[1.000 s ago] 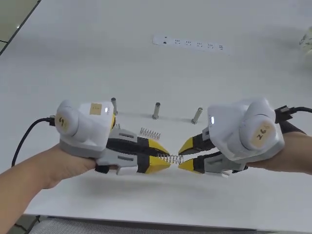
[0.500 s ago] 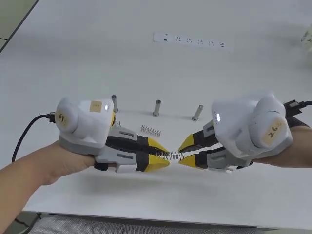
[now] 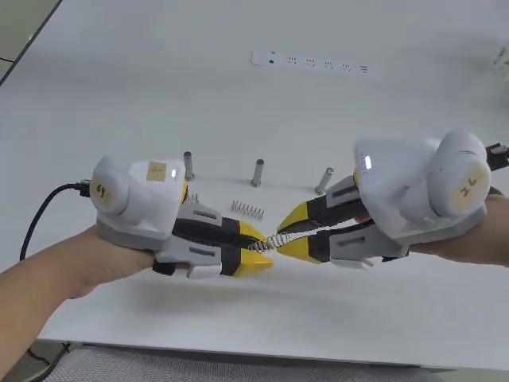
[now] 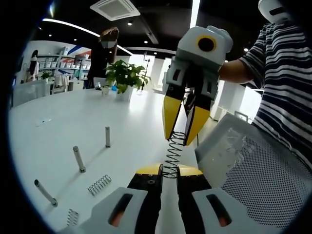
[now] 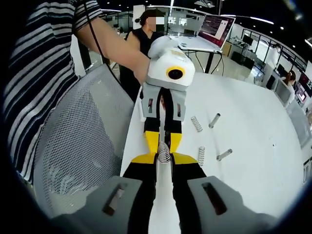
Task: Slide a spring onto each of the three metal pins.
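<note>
While the three pins stood bare in the head view, the left gripper and right gripper met tip to tip above the table, a spring spanning them. From the left gripper view, its jaws pinched one end; from the right gripper view, those jaws clamped the other. It looked like a hand-over: next, one had to release so the other could thread a pin.

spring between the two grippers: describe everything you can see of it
The spring is a thin, bare-metal coil, silvery, with open turns, straight and unbent. It is held above the white table, spanning from the left gripper to the right gripper. Each end sits between one gripper's yellow jaw tips; nothing else touches it.
</note>
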The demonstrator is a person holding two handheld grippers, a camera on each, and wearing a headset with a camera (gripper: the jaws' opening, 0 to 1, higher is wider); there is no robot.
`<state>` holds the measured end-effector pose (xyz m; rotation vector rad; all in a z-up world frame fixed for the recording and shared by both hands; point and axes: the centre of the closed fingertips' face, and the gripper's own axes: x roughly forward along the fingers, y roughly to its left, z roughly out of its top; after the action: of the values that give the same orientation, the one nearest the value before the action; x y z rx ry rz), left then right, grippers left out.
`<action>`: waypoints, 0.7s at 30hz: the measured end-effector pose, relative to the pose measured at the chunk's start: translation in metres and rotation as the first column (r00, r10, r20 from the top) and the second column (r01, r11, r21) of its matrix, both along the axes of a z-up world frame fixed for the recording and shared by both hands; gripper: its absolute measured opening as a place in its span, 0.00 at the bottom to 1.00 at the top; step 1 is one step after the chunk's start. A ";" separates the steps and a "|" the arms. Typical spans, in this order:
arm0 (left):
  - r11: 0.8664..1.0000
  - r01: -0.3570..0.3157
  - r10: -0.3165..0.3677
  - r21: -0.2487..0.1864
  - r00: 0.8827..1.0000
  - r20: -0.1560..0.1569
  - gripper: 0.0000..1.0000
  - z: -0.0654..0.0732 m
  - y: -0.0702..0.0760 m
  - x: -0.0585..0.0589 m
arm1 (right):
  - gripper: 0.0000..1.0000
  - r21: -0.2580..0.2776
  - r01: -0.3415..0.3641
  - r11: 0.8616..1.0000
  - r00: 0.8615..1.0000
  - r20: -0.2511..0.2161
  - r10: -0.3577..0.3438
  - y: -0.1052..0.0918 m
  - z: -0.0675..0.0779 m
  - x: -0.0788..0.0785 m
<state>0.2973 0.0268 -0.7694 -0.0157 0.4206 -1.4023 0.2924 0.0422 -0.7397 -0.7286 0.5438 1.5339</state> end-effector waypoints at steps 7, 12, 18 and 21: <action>1.000 -0.004 0.004 -0.017 1.000 -0.001 0.08 0.003 -0.002 -0.001 | 0.12 0.083 0.043 0.996 0.999 -0.022 -0.041 0.011 0.011 0.000; 1.000 -0.004 0.004 -0.024 1.000 -0.002 0.08 0.005 -0.003 -0.002 | 0.12 0.140 0.061 0.988 0.998 -0.018 -0.059 0.020 0.016 -0.001; 1.000 -0.012 0.012 -0.025 1.000 0.001 0.08 0.005 0.000 -0.002 | 0.12 0.179 0.054 0.982 0.998 0.028 -0.060 0.027 0.017 -0.004; 0.999 -0.023 0.023 -0.040 1.000 0.001 0.08 0.007 0.000 -0.001 | 0.12 0.209 0.056 0.976 0.997 0.038 -0.065 0.028 0.020 -0.003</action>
<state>0.2968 0.0271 -0.7620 -0.0520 0.3908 -1.3877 0.2897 0.0705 -0.7194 -0.5781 0.3621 1.4885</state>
